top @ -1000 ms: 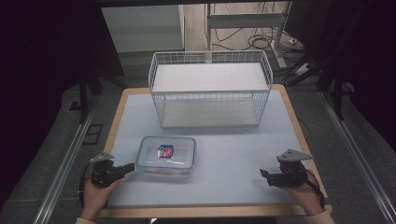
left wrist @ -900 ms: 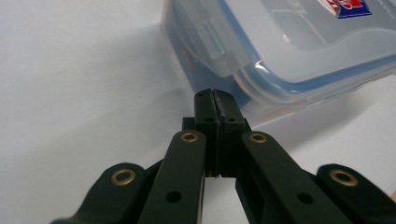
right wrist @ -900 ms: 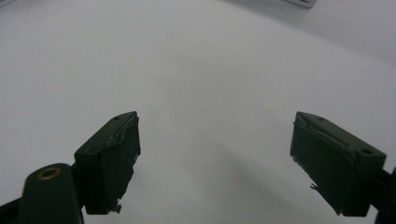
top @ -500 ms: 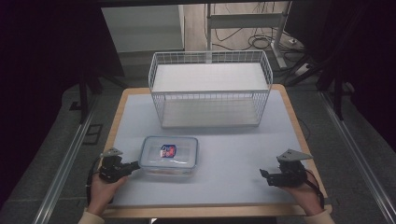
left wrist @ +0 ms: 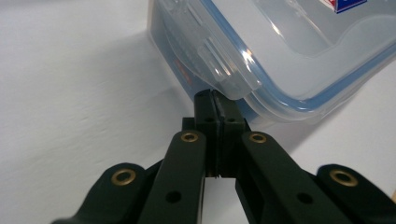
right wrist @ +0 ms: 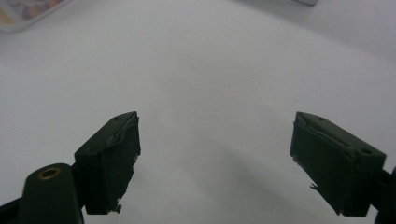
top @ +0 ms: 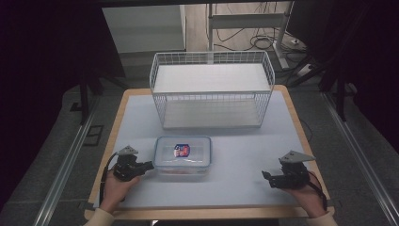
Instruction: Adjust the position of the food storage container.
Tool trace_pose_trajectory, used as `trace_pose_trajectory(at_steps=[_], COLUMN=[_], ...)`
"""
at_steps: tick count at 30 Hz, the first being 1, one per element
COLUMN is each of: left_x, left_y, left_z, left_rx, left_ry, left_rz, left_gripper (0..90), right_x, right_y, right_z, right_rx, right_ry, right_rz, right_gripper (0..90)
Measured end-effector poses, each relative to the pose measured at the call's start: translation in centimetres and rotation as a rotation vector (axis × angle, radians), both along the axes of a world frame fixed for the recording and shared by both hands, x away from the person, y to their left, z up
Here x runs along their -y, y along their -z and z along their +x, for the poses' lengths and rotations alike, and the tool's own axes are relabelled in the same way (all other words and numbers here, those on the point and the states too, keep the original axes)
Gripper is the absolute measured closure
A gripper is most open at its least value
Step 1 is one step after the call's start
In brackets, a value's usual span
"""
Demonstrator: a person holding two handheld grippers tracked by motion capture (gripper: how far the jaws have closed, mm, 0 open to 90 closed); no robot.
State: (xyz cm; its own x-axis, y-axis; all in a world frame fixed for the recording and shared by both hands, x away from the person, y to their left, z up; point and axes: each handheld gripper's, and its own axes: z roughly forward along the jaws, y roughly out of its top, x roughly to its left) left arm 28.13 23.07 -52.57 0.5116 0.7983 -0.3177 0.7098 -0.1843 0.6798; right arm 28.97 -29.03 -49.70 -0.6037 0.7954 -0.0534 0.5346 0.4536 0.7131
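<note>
A clear plastic container [top: 183,154] with a blue-sealed lid and a red and blue label lies flat on the table's near half. My left gripper [top: 148,165] is at its left end. In the left gripper view the jaws are pressed together with nothing between them, and my left gripper [left wrist: 215,100] has its tips just under the clear side latch [left wrist: 219,70] of the container [left wrist: 289,56]. My right gripper [top: 266,178] rests near the table's front right, well apart from the container. In the right gripper view my right gripper [right wrist: 215,158] stands open over bare table.
A white wire basket [top: 211,89] stands at the back middle of the pale table [top: 244,155], empty inside. The table's wooden rim [top: 207,213] runs along the front. Dark floor and rails flank both sides.
My left gripper has moved right across the table until its tips reach the container's left end. The right gripper has stayed where it was.
</note>
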Motion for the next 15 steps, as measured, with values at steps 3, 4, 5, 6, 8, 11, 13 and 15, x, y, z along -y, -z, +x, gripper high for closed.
trace_pose_trajectory(at_steps=[3, 4, 5, 6, 8, 11, 13, 15], left_x=[0.8, 1.1, 1.3, 1.4, 1.9, 2.5, 2.9, 3.3], left_y=[-0.1, -0.1, -0.1, -0.1, -0.1, -0.1, -0.2, -0.2], left_z=[0.3, 0.3, 0.4, 0.5, 0.8, 1.0, 1.2, 1.4], left_rx=[0.003, 0.003, 0.004, 0.004, 0.007, 0.008, 0.008, 0.005], left_ry=[0.016, 0.021, 0.023, 0.028, 0.036, 0.039, 0.044, 0.054], left_rz=[0.004, 0.007, 0.007, 0.012, 0.010, 0.013, 0.015, 0.015], left_gripper=[89.6, 89.6, 89.6, 89.5, 89.5, 89.5, 89.6, 89.5], right_x=[-0.1, -0.1, -0.1, -0.1, -0.1, -0.1, -0.1, -0.1], right_y=[0.0, 0.0, 0.0, 0.0, 0.0, 0.0, 0.0, 0.0], right_z=[0.0, 0.0, 0.0, 0.0, 0.0, -0.1, -0.1, 0.0], right_rx=[-0.001, -0.001, -0.002, -0.003, -0.004, -0.004, -0.004, -0.005], right_ry=[0.001, 0.001, 0.001, 0.001, 0.002, 0.001, 0.000, 0.000], right_rz=[0.001, 0.000, 0.000, -0.001, -0.001, -0.004, -0.005, -0.004], right_gripper=[15.7, 15.7, 15.7, 15.7, 15.7, 15.7, 15.7, 15.7])
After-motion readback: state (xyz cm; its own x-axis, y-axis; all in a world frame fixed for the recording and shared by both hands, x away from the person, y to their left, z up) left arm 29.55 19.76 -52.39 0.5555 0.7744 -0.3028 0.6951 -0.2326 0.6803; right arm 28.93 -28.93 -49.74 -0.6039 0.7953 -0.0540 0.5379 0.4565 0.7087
